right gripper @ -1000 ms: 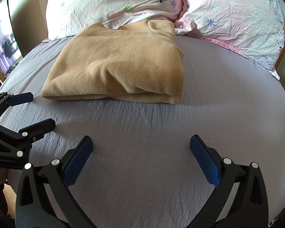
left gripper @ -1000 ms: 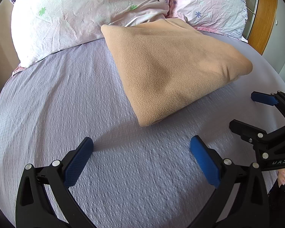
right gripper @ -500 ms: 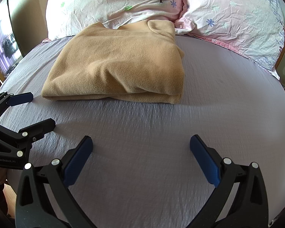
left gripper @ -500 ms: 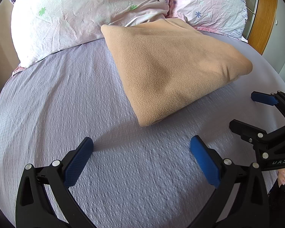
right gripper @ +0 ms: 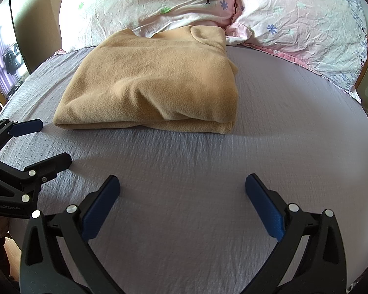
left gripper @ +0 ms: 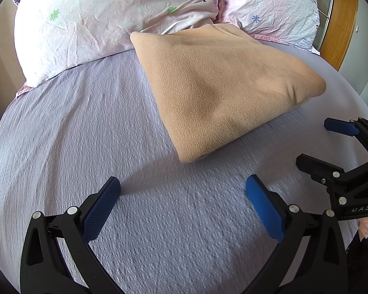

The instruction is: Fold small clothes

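Garment: tan fleece top (right gripper: 154, 85), folded into a rectangle, lying on the lavender bedsheet (right gripper: 282, 127), far edge touching two floral pillows (right gripper: 159, 2).
Left gripper (left gripper: 182, 193): fingers spread wide, empty, near the garment's corner.
Right gripper (right gripper: 182, 193): fingers spread wide, empty, short of the folded edge.

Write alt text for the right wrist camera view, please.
A folded tan fleece garment lies on a lavender bed sheet before two floral pillows. The open right gripper hovers empty in front; the open left gripper shows at left.
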A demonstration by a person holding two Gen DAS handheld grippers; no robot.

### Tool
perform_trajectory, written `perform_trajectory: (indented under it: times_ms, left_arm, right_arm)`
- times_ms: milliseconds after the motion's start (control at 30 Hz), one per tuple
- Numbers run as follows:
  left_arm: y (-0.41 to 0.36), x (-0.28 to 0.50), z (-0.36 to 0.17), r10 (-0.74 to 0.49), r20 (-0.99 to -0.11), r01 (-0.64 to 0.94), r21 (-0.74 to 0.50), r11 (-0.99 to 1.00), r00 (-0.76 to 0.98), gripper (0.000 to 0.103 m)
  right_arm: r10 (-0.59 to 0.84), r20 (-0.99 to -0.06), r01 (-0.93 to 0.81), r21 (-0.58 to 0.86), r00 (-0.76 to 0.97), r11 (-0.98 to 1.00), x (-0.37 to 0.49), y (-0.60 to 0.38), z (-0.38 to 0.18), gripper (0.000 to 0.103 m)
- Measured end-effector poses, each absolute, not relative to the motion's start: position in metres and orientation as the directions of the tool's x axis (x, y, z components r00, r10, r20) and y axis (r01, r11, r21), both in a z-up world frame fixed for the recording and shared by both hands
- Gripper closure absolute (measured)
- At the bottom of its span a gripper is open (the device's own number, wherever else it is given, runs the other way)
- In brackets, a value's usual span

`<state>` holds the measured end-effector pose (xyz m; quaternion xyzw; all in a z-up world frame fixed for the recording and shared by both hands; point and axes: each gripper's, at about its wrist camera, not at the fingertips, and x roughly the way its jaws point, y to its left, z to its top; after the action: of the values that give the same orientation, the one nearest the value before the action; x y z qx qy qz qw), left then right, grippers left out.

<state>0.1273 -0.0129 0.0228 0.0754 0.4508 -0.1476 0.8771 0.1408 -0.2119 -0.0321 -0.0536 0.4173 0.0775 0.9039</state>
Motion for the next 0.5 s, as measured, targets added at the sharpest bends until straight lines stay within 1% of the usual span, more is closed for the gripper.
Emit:
perform_trajectory:
  times_ms: [500]
  left_arm:
    - [-0.0126,0.1259,0.0228,-0.19,-0.808,0.322,0.001,0.947,0.558,0.001]
  right_arm:
    - [0.095,-0.762,-0.184,-0.032,0.64,0.982,0.1408,-0.2117,-0.0321,0.002]
